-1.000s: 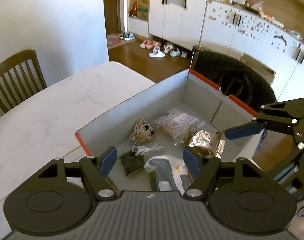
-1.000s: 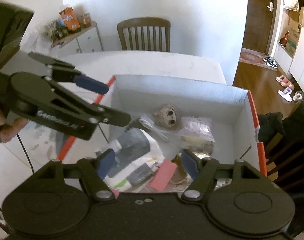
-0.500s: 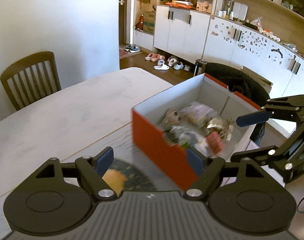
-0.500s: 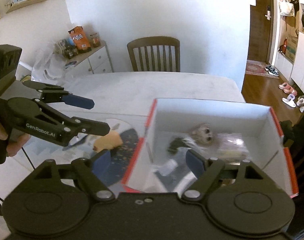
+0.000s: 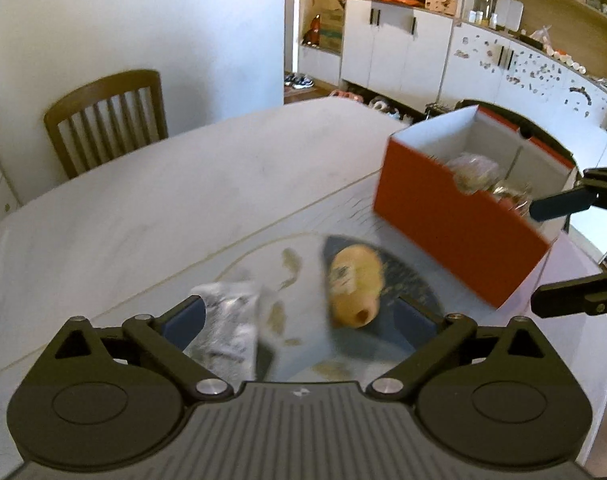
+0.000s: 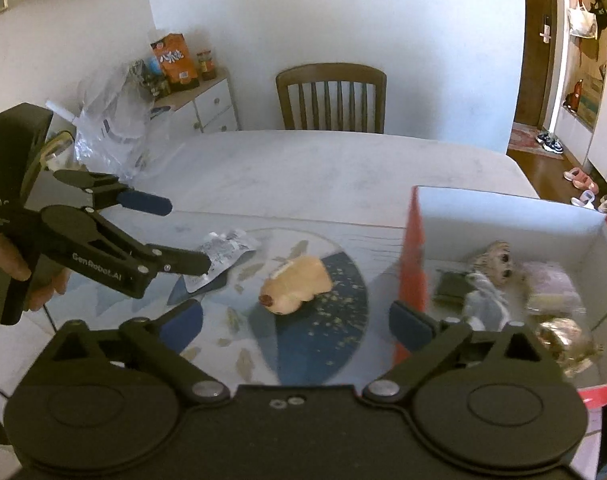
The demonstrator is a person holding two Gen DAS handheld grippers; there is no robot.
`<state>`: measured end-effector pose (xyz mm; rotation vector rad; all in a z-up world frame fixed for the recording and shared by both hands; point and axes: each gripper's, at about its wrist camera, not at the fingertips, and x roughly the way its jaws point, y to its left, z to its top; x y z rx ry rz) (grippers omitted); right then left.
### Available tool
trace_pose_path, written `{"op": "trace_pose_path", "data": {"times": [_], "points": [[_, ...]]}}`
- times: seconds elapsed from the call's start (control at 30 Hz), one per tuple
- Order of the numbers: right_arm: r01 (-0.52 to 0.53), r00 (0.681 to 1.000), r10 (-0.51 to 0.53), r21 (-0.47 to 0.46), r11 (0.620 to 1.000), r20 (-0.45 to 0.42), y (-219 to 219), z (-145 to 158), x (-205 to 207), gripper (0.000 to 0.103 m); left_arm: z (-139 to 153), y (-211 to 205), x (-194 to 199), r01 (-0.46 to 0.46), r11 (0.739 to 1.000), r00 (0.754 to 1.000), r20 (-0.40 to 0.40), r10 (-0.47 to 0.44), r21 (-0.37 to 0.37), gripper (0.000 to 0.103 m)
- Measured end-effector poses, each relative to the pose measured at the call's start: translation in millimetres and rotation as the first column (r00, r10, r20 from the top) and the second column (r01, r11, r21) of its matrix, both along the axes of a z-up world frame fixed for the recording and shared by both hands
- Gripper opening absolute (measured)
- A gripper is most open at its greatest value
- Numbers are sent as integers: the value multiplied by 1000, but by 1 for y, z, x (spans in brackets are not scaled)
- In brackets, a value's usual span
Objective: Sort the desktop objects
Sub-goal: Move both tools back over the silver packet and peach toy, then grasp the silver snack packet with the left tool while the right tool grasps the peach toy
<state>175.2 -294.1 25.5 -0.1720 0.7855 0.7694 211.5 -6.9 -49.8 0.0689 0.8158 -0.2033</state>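
Box (image 5: 455, 220) now beyond left hand-held gripper (image 5: 301, 320)

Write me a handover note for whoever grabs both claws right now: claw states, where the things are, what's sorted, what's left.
Left claw: jaws opening, nothing between the pads, over the placemat.
Right claw: jaws opening, empty as well.
Orange cardboard box with white inside: on the table's right side; it already holds a small owl-faced figure, snack packets and a dark green pouch.
Left on the round blue-patterned placemat: a tan plush toy and a crinkled silver foil packet, apart from each other, both outside the box.
To do: probably pick up each and drop it in the box.
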Motion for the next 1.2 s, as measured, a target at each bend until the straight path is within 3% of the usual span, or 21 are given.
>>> {"op": "trace_pose_path", "data": {"times": [0.43, 0.73, 1.2], "points": [[84, 996, -86, -90, 992, -21, 74, -48, 20, 101, -57, 46, 21, -1, 1000, 999, -42, 2, 17, 101], [201, 977, -209, -131, 971, -48, 91, -79, 52, 100, -80, 49, 39, 19, 1000, 999, -50, -18, 24, 101], [241, 958, -262, -162, 957, -117, 106, -108, 69, 95, -98, 49, 49, -10, 998, 1000, -22, 11, 62, 100]]}}
